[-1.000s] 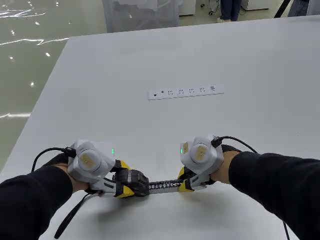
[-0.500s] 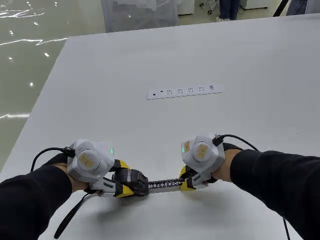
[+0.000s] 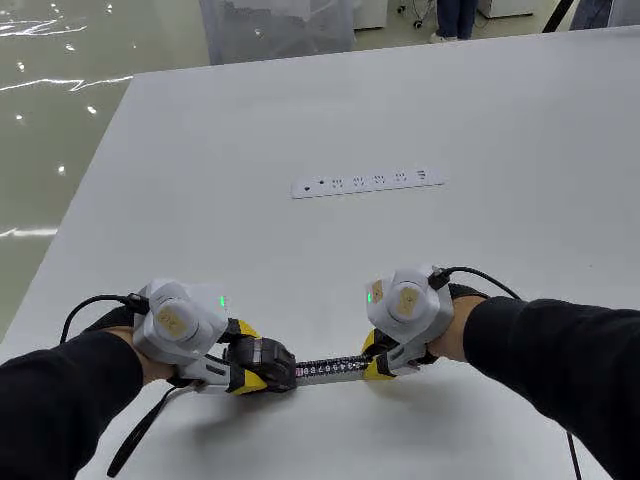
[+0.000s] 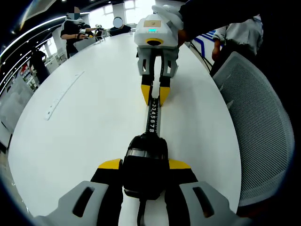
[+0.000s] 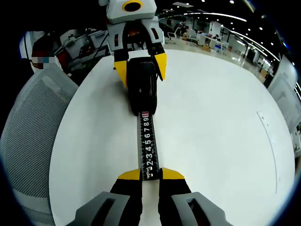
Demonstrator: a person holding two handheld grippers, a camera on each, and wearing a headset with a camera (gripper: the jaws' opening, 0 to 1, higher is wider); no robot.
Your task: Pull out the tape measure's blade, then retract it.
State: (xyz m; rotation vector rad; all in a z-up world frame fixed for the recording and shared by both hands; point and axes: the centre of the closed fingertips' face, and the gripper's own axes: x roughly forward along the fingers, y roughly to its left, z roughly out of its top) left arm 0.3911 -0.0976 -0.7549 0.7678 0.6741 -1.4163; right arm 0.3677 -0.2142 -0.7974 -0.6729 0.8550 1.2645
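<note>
The black tape measure case (image 3: 265, 363) rests on the white table near its front edge, and my left gripper (image 3: 243, 366) is shut on it. In the left gripper view the case (image 4: 145, 163) sits between the yellow-tipped jaws. A short length of blade (image 3: 330, 369) with black numerals runs rightward from the case. My right gripper (image 3: 372, 368) is shut on the blade's end. In the right gripper view the blade (image 5: 146, 146) shows numbers up to 9, leading to the case (image 5: 141, 88).
A white power strip (image 3: 366, 182) lies at the table's middle, well beyond both grippers. A black strap (image 3: 140, 435) trails off the front left. A grey mesh chair (image 4: 261, 127) stands beside the table. People stand at the far end of the room.
My right gripper has edged slightly to the right, and a little more blade shows between it and the case. The left gripper holds its place.
</note>
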